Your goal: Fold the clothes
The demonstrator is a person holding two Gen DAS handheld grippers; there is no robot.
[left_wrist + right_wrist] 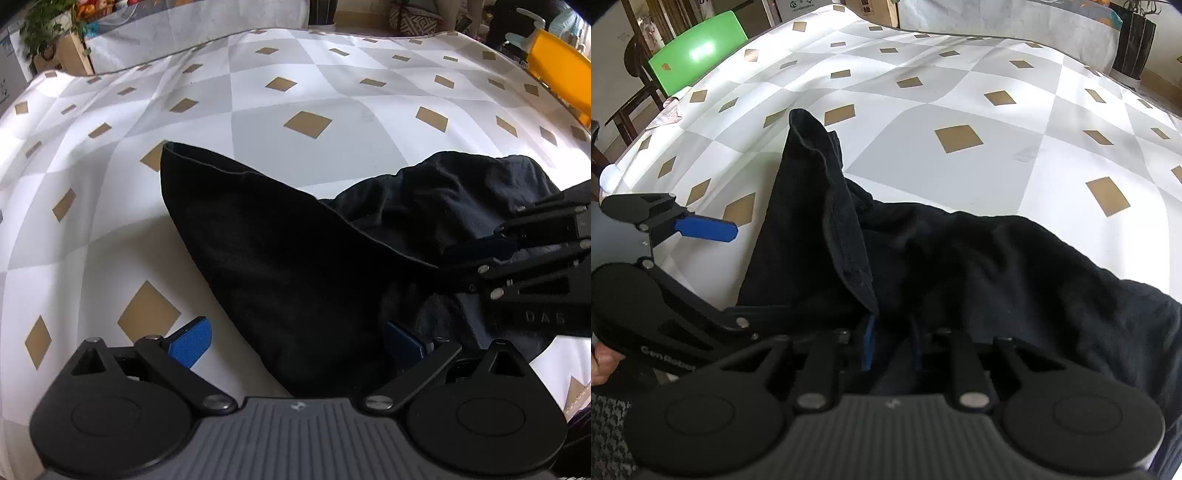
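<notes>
While the left wrist view looks past its own left gripper [295, 341], whose blue pads [190, 341] stand wide apart on either side of the cloth without pressing it, only the right wrist view shows the right gripper [890, 343] from behind, its jaws drawn narrow and pinched on a fold of the black garment [979, 266]. From the left view the right gripper [480, 251] comes in at the right edge, fingers close together on the dark cloth. From the right view the left gripper [705, 229] sits at the left edge, one blue pad out over the tablecloth [960, 92]. A green chair [698, 51] shows only there; a yellow chair [557, 74] and a potted plant [48, 29] only in the left view.

That garment lies on the near part of the checked tablecloth, crumpled and heaped toward the right gripper, with one hemmed end stretched out flat into a tapering flap.
</notes>
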